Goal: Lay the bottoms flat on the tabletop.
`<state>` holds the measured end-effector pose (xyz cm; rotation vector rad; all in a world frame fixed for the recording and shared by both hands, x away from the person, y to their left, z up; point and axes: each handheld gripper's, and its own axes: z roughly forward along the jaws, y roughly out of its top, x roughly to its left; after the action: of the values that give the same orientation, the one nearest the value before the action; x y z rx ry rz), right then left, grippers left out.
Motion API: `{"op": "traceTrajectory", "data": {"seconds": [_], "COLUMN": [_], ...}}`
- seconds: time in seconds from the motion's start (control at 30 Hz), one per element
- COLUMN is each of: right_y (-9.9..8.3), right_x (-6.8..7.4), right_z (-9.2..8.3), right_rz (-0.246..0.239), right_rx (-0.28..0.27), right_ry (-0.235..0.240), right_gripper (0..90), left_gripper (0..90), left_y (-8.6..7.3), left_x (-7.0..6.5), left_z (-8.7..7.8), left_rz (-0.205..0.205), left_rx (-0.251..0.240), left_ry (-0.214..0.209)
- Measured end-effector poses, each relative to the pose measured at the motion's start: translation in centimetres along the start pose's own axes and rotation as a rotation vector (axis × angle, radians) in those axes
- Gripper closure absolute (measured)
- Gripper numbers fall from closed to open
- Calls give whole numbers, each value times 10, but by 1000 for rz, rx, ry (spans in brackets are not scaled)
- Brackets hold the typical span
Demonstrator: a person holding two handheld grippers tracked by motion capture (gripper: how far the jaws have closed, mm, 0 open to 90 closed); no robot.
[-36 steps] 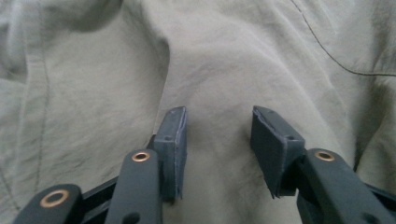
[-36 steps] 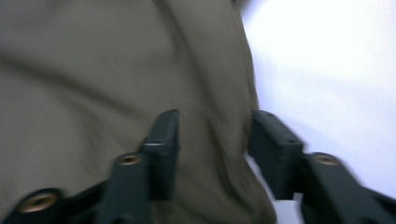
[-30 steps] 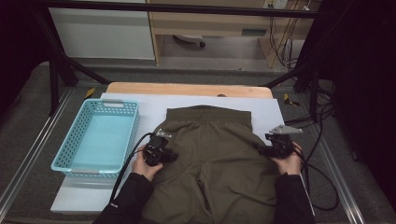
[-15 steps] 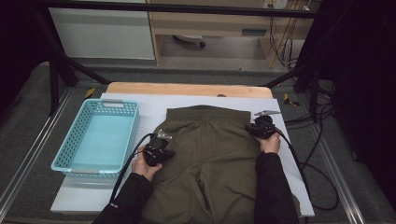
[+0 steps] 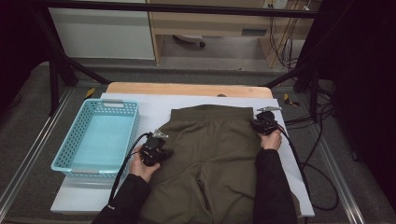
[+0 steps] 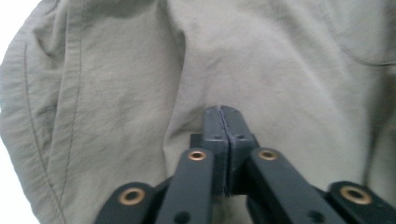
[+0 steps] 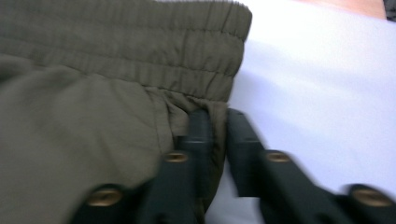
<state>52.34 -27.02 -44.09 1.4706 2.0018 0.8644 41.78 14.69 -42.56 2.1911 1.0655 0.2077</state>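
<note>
- Since one second ago, right tongs (image 5: 262,122) have travelled from the garment's right side seam toward the far edge of the table (image 5: 154,103), stopping at the right end of the waistband (image 7: 140,46).
- Right tongs state: jaws have just been reopening slightly after closing; the right gripper view shows the side hem of the olive trousers (image 5: 219,158) pinched between them.
- Left tongs (image 5: 164,152) hold position at the trousers' left edge, mid-table; jaws meet, with a fabric fold caught at the tips as far as the left gripper view shows.
- Trousers lie flat, waistband toward the far edge, legs running off the near edge.
- Blue basket (image 5: 74,135) stands beside them at the table's left edge.
- Judgement: both sides appear secured, so a fold or lift can begin.
</note>
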Motion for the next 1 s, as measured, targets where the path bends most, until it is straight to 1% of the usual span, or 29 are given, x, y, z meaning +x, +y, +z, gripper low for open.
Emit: {"op": "traceTrajectory", "data": {"seconds": [0.03, 0.07, 0.1, 0.13, 0.17, 0.2, 0.23, 0.27, 0.33, 0.37, 0.4, 0.43, 0.53, 0.57, 0.67, 0.73, 0.8, 0.9, 0.97, 1.0], "right_y": [0, -1, -1, -2, -4, -7, -9, -13, -20, -24, -27, -31, -43, -47, -56, -62, -67, -75, -79, -81], "right_x": [1, 2, 3, 5, 9, 13, 18, 22, 32, 36, 41, 45, 58, 62, 71, 75, 78, 84, 88, 89], "right_z": [-6, -13, -20, -27, -33, -39, -46, -52, -63, -68, -72, -75, -82, -84, -90, -95, -100, -106, -108, -108], "right_rz": [-13, -3, 17, 23, 20, 7, -11, -18, -22, -22, -28, -44, -57, -54, -62, -58, -52, -69, -83, -84], "right_rx": [-31, -65, -80, -88, -105, -116, -118, -131, -127, -135, -135, -132, -132, -133, -123, -135, -146, -143, -125, -116], "right_ry": [6, 39, 83, 117, 142, 168, 192, 212, 279, 300, 319, 341, 395, 415, 454, 468, 484, 496, 498, 499], "right_gripper": [608, 547, 493, 443, 405, 374, 345, 316, 258, 239, 222, 203, 148, 136, 106, 97, 70, 40, 16, 7], "left_gripper": [783, 743, 686, 617, 586, 562, 513, 458, 362, 326, 300, 273, 200, 176, 105, 92, 70, 56, 56, 56], "left_y": [0, 0, 0, 0, -1, -2, -2, -3, -3, -3, -3, -3, -4, -5, -5, -5, -3, 2, 6, 8], "left_x": [1, 1, 1, 2, 1, 1, 0, -1, -2, -1, -1, -2, -5, -6, -8, -8, -7, -8, -10, -11], "left_z": [-3, -6, -8, -10, -12, -14, -17, -19, -23, -25, -27, -29, -35, -36, -41, -44, -47, -49, -51, -51], "left_rz": [-2, -8, -14, -15, -16, -7, 5, 9, 3, 2, 3, 5, 20, 27, 27, 34, 40, 41, 44, 46], "left_rx": [-3, -8, -10, -5, -8, -15, -17, -20, -24, -27, -33, -38, -51, -53, -53, -63, -60, -72, -78, -80], "left_ry": [-6, -14, -16, -32, -45, -46, -40, -37, -41, -52, -62, -65, -51, -46, -55, -57, -63, -62, -70, -64]}}
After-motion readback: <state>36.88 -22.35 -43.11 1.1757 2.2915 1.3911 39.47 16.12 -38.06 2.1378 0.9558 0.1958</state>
